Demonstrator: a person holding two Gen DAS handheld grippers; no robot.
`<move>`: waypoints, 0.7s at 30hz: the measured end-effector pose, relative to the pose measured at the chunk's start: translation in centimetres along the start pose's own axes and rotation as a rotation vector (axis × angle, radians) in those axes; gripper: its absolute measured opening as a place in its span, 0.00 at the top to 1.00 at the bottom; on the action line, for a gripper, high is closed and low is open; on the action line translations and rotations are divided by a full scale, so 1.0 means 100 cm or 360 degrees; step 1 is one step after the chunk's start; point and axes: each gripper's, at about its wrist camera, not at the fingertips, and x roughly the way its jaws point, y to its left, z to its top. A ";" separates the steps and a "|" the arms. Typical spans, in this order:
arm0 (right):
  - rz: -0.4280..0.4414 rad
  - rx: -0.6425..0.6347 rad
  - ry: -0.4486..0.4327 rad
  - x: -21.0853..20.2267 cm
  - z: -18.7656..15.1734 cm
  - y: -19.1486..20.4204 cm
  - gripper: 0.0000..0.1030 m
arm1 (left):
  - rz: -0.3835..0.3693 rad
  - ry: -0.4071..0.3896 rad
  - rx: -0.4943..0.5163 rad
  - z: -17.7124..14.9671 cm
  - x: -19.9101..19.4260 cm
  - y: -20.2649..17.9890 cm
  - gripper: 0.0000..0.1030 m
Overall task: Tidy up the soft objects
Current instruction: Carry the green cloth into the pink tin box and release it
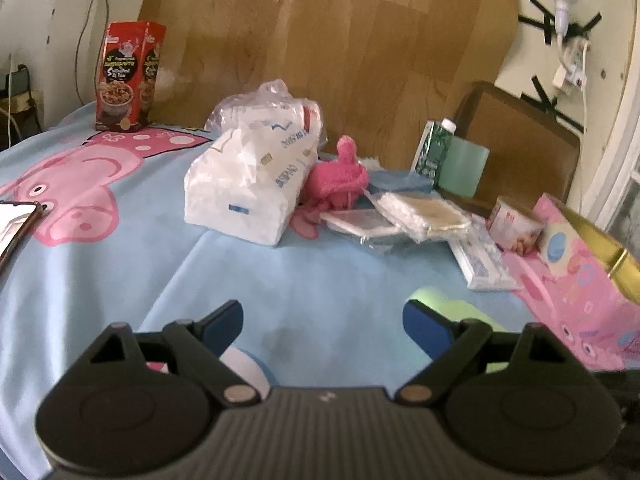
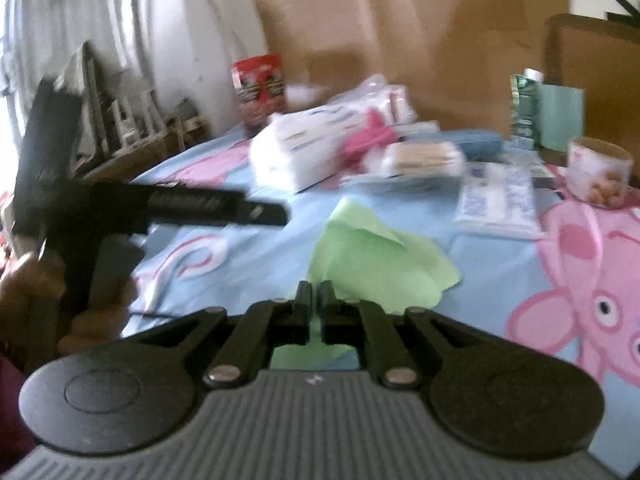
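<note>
A light green cloth lies on the blue pig-print sheet, one fold standing up. My right gripper is shut on the cloth's near edge, and green shows under the fingers. In the left wrist view the same green cloth peeks out beside the right finger. My left gripper hangs open over bare sheet with nothing between its blue pads. Farther back lie a white tissue pack, a pink knitted piece, clear-wrapped packs and a wipes pack.
A red carton stands at the back left and a green carton at the back right. A round tin sits beside a pink box. A phone lies at the left edge. Wooden boards lean behind.
</note>
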 end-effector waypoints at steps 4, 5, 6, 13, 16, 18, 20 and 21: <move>-0.0043 -0.0014 -0.0055 -0.002 0.001 0.006 0.55 | -0.0021 -0.0068 -0.0028 0.000 -0.007 0.004 0.10; -0.0054 -0.0004 -0.0081 -0.006 0.001 0.005 0.52 | -0.0018 -0.0068 -0.0019 0.001 -0.007 0.004 0.10; -0.0063 -0.0001 -0.0098 -0.009 0.002 0.004 0.50 | -0.0024 -0.0057 -0.0009 0.003 -0.007 0.005 0.10; -0.0060 0.0018 -0.0055 -0.009 -0.002 -0.013 0.35 | -0.0561 0.0219 -0.0192 0.016 0.002 0.019 0.20; -0.0052 -0.0003 -0.0031 -0.005 -0.003 -0.011 0.34 | -0.0678 0.0243 -0.0172 0.018 0.001 0.014 0.21; -0.0078 -0.0028 0.0000 0.000 -0.004 -0.009 0.33 | -0.0641 0.0281 -0.0081 0.017 0.005 0.003 0.30; -0.0084 -0.0021 0.0057 0.008 -0.004 -0.013 0.33 | -0.0626 0.0363 -0.0030 0.012 0.013 -0.008 0.46; -0.0077 -0.0016 0.0078 0.011 -0.005 -0.014 0.34 | -0.0627 0.0414 -0.0004 0.010 0.018 -0.015 0.49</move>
